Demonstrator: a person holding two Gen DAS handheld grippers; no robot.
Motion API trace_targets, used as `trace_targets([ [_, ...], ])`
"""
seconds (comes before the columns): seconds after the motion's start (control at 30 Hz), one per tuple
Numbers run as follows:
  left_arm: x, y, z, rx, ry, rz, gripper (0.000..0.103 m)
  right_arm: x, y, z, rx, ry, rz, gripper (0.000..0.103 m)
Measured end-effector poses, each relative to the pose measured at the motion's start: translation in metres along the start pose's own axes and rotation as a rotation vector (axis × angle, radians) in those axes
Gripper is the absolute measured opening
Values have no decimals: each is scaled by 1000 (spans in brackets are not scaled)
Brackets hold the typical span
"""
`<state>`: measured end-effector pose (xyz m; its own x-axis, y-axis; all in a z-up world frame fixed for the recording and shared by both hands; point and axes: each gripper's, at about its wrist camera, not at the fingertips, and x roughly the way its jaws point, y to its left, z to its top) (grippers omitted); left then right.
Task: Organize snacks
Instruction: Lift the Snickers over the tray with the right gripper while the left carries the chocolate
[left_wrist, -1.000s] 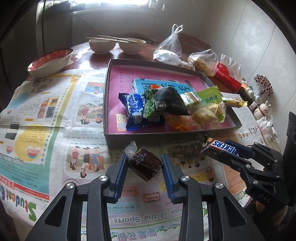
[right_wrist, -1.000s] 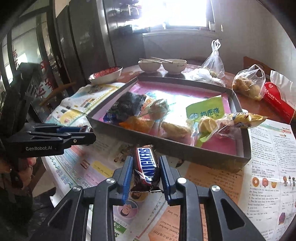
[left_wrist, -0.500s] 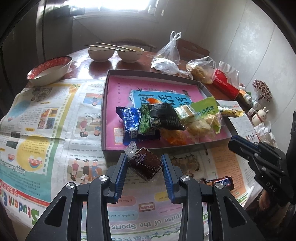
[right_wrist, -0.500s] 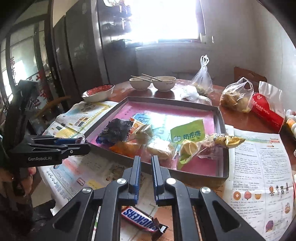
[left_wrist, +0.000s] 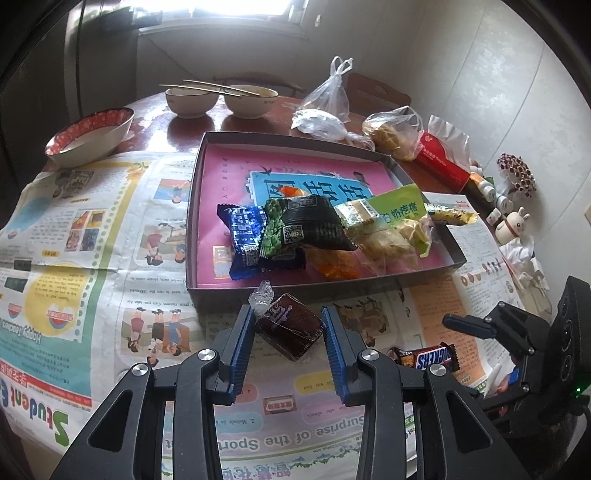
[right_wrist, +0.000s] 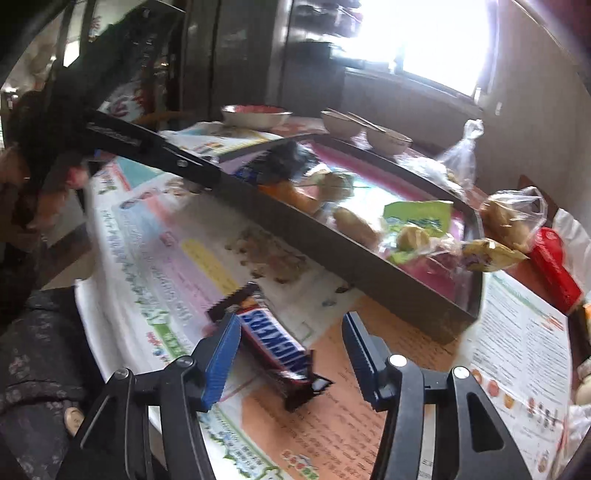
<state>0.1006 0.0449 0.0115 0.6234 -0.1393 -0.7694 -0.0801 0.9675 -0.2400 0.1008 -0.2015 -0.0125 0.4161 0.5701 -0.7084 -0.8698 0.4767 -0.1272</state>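
My left gripper (left_wrist: 288, 321) is shut on a dark brown wrapped snack (left_wrist: 290, 326), held above the newspaper just in front of the shallow box (left_wrist: 195, 206) with a pink lining that holds several snack packets. A Snickers bar (right_wrist: 273, 341) lies on the newspaper; it also shows in the left wrist view (left_wrist: 430, 357). My right gripper (right_wrist: 291, 328) is open and low, its fingers on either side of the bar, the left pad (right_wrist: 221, 358) close to it. The right gripper's body shows in the left wrist view (left_wrist: 517, 339).
Newspaper (left_wrist: 74, 236) covers the round wooden table. Behind the box stand two bowls with chopsticks (left_wrist: 221, 99), a red-rimmed bowl (left_wrist: 90, 134), plastic bags (left_wrist: 325, 110), a red pack (left_wrist: 443, 166) and small figurines (left_wrist: 511, 225) at the right edge.
The Snickers bar dropped from my right gripper onto the newspaper. The right gripper shut empty, then opened and came down around the bar. The left gripper kept holding its snack.
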Motion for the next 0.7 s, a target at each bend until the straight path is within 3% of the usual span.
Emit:
trace_targets([
  [0.2,1,0,1,-4,0,3,38,14,13,-1,-58,24,7,56],
  [0.27,2,1,1,-4,3,1,38,18,8,0,-12,14,27,53],
  [0.43,5,3,3,-16,6,-5,38,29,-10,5,144,16,39,30],
  [0.53,5,5,3,-21,6,-7,38,33,-13,9,196,10,12,29],
  [0.7,3,10,6,-35,-3,-11,38,24,-23,11,290,-29,41,29],
])
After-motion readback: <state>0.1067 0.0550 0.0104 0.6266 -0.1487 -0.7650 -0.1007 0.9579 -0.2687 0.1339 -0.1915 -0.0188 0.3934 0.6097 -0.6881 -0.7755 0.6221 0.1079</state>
